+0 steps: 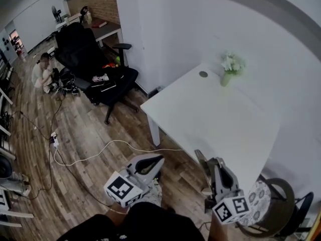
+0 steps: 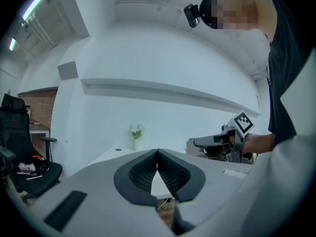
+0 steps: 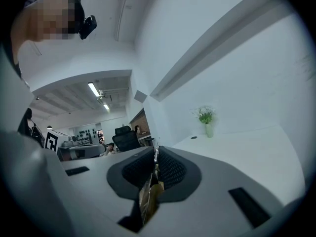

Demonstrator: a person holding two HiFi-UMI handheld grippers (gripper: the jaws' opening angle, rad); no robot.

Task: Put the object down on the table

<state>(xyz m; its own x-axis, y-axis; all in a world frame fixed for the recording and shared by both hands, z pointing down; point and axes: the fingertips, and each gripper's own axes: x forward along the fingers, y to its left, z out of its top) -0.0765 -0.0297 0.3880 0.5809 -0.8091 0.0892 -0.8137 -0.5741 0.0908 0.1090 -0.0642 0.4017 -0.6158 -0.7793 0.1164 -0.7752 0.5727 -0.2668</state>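
Here, the left gripper (image 2: 157, 153) is held level and points toward the white table (image 1: 215, 119), its jaws closed together on nothing. Beside it, the right gripper (image 3: 156, 152) tips slightly downward, pinching a thin brownish object (image 3: 148, 197) near the table's edge.

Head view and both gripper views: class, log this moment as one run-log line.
right claw: shut on thin brown object | left claw: shut, empty | white table: ahead, object not yet down

Vase (image 1: 226, 78) on table (image 1: 215, 122) far edge; chair (image 1: 83, 51) L of table.
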